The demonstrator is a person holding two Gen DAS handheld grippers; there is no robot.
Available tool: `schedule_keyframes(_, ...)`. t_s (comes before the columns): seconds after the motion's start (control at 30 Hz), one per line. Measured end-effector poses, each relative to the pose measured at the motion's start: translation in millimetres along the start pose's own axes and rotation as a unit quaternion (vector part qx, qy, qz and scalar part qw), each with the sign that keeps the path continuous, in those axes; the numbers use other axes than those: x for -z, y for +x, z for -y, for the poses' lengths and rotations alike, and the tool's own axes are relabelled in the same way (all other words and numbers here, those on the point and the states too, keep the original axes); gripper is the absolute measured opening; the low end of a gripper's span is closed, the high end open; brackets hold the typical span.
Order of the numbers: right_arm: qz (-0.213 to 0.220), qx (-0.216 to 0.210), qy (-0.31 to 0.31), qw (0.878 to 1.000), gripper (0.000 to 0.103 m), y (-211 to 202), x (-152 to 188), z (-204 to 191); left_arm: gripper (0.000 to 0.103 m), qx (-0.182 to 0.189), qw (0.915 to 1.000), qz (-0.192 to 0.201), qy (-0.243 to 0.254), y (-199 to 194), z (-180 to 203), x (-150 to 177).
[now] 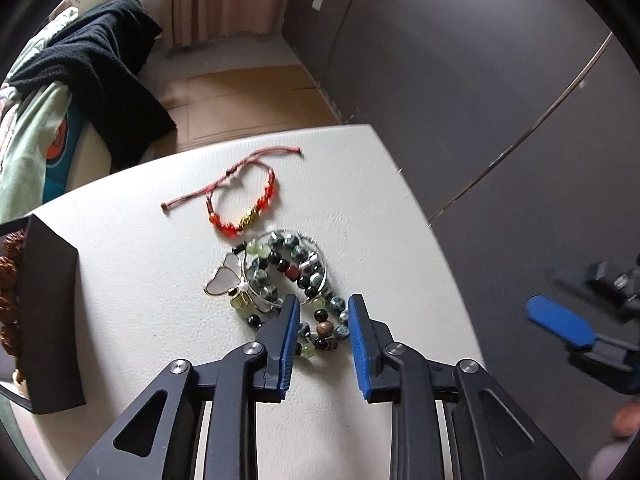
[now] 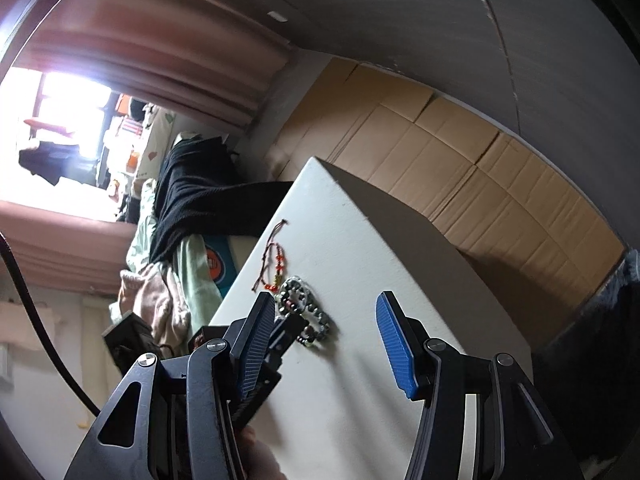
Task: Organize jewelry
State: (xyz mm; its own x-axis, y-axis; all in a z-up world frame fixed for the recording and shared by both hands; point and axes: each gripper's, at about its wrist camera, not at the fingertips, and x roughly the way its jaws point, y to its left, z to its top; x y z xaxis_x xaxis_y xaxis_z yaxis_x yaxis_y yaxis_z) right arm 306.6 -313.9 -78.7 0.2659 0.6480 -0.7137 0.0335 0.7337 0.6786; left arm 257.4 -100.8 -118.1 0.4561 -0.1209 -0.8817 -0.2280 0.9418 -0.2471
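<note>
Pink curtains point(image 2: 152, 60) frame a bright window point(image 2: 68, 108); cardboard point(image 2: 460, 168) covers the floor.

One red cord bracelet point(image 1: 244, 200) lies on the tabletop point(image 1: 132, 248). Beside it sits one tangled pile of green and dark bead bracelets point(image 1: 296, 280); their number cannot be told. One butterfly charm point(image 1: 224, 280), one black box point(image 1: 44, 312).

Red cord bracelet point(image 1: 244, 196) beside heaped beaded bracelets point(image 1: 296, 284).

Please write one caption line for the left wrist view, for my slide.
Open left gripper poised over a pile of beaded bracelets on a white table, red cord bracelet beyond.
</note>
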Motion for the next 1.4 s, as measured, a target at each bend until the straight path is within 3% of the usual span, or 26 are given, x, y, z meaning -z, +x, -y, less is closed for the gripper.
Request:
schedule_keyframes(0.1,0.015,-0.006,0.019,1.0,0.054,-8,-3,6,0.025,-0.006,0.9999,0.012,0.005,3,0,3)
schedule_keyframes(0.23,0.02,-0.011,0.019,1.0,0.054,-10,-5,3,0.008,-0.01,0.9999,0.009,-0.001,3,-3,4)
schedule_keyframes(0.5,0.006,-0.018,0.002,1.0,0.054,0,0,-8,0.008,0.003,0.9995,0.031,0.008,-25,-8,3)
schedule_keyframes(0.8,-0.024,-0.02,-0.012,0.999,0.054,28,3,-17,0.008,0.003,0.9971,0.075,-0.012,-81,-41,-6)
schedule_keyframes(0.97,-0.043,-0.006,-0.035,0.998,0.053,49,10,-28,0.008,0.013,0.9957,0.09,-0.019,-98,-55,-5)
schedule_keyframes(1.1,-0.059,0.006,-0.053,0.997,0.047,66,15,-35,0.008,0.021,0.9941,0.102,-0.03,-107,-69,-4)
schedule_keyframes(1.4,-0.104,0.025,-0.095,0.99,0.046,100,41,-56,0.008,0.052,0.9873,0.14,-0.055,-132,-101,10)
